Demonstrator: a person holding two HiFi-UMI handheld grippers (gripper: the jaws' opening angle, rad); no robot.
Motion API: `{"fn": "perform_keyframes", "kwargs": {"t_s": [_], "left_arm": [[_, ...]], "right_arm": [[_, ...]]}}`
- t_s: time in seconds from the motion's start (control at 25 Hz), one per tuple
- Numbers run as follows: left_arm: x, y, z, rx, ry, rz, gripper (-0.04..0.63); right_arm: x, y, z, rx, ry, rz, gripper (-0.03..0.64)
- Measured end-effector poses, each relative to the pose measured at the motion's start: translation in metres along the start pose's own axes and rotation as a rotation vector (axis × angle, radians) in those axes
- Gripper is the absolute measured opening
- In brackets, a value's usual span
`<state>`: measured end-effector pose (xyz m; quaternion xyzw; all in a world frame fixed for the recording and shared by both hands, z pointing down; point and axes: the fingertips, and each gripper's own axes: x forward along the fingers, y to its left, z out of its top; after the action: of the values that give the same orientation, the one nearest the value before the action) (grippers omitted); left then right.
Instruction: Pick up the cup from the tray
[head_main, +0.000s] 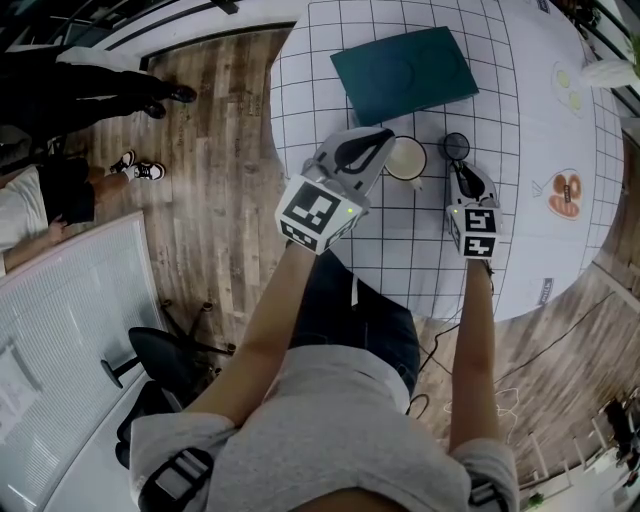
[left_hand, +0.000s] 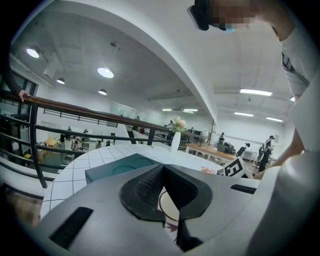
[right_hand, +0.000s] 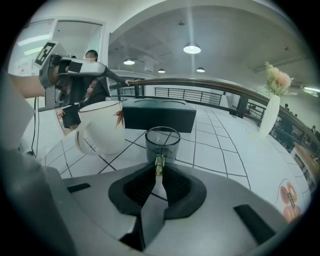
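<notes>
A white cup (head_main: 405, 158) with a red leaf print hangs tilted beside the teal tray (head_main: 405, 72) on the gridded white table (head_main: 520, 120). My left gripper (head_main: 385, 150) is shut on its rim; the cup (left_hand: 169, 207) shows between those jaws (left_hand: 165, 190). In the right gripper view the cup (right_hand: 102, 127) hangs from the left gripper (right_hand: 75, 67), in front of the tray (right_hand: 159, 115). My right gripper (head_main: 460, 172) is shut (right_hand: 159, 172) on a small brass tab (right_hand: 159, 164) at the near side of a small dark glass cup (right_hand: 162, 142), which stands on the table.
A white vase with flowers (right_hand: 270, 115) stands at the table's far side by a dark railing (right_hand: 210, 87). A printed food picture (head_main: 566, 195) marks the table at right. People's legs and shoes (head_main: 140, 170) and an office chair (head_main: 150, 360) are on the wooden floor at left.
</notes>
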<state>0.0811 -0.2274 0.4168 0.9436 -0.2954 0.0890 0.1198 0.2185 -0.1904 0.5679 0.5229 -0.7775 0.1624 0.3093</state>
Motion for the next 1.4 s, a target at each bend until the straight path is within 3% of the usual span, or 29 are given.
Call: {"fn": "perform_keyframes", "kwargs": {"t_s": [0.32, 0.68, 1.16, 1.4], "left_arm": [[-0.001, -0.003, -0.002, -0.005, 0.003, -0.003, 0.008], [-0.004, -0.001, 0.002, -0.011, -0.010, -0.003, 0.008], [0.000, -0.005, 0.019, -0.020, -0.047, -0.005, 0.008], [0.005, -0.010, 0.036, -0.019, -0.079, -0.007, 0.008]], "right_arm": [[0.001, 0.003, 0.000, -0.021, 0.024, -0.004, 0.038], [-0.020, -0.008, 0.005, 0.101, -0.044, -0.041, 0.061], [-0.101, -0.036, 0.114, 0.355, -0.453, -0.131, 0.030], [-0.116, -0.032, 0.146, 0.423, -0.541, -0.150, 0.008]]}}
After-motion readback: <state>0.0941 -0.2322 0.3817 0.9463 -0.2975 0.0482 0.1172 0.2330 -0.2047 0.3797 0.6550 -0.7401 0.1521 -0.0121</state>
